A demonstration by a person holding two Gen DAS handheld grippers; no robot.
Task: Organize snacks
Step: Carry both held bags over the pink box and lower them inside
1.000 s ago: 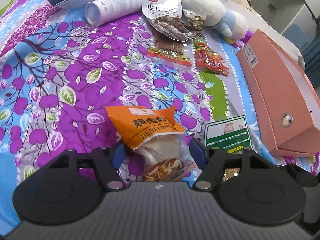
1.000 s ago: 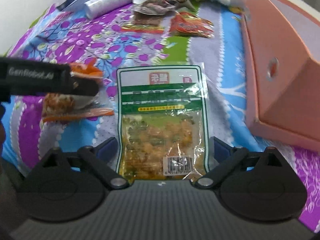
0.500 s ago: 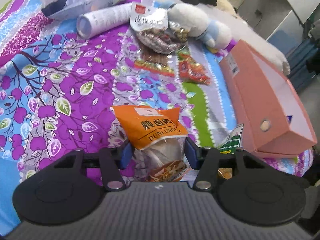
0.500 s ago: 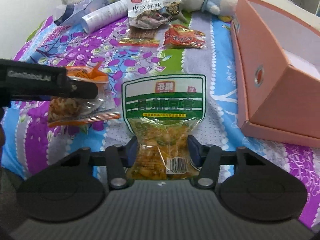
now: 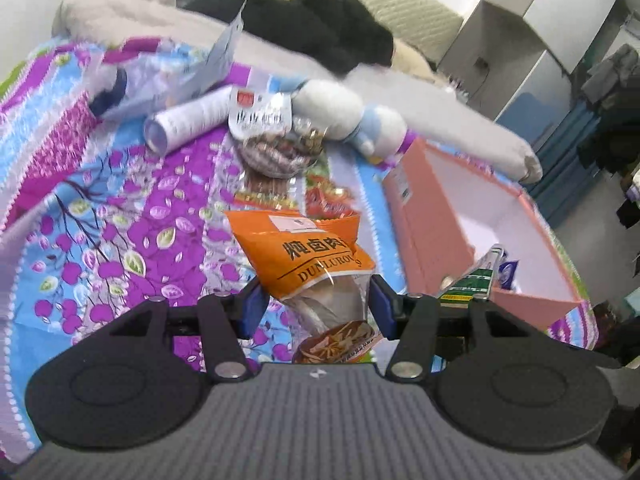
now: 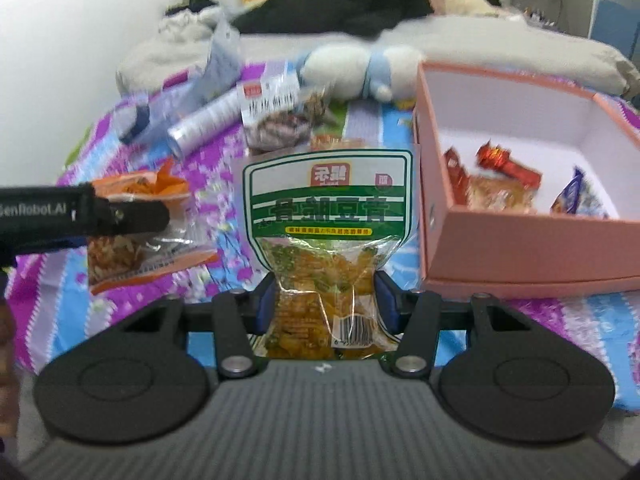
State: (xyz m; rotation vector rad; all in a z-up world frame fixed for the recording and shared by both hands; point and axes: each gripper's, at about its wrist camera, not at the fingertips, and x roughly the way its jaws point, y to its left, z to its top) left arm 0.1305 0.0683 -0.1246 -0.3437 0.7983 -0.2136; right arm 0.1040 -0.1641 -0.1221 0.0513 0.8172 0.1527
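Both packets are now lifted clear of the bedspread, where half a second ago they were only being pinched against it. The orange packet is clamped between the closed jaws of the left gripper; the green packet is likewise squeezed at its lower half by the right gripper. The pink box, seen at two o'clock in the right wrist view, already holds several snacks. Both pickups are judged complete, so carrying toward the box is what remains. More packets are left at twelve o'clock.
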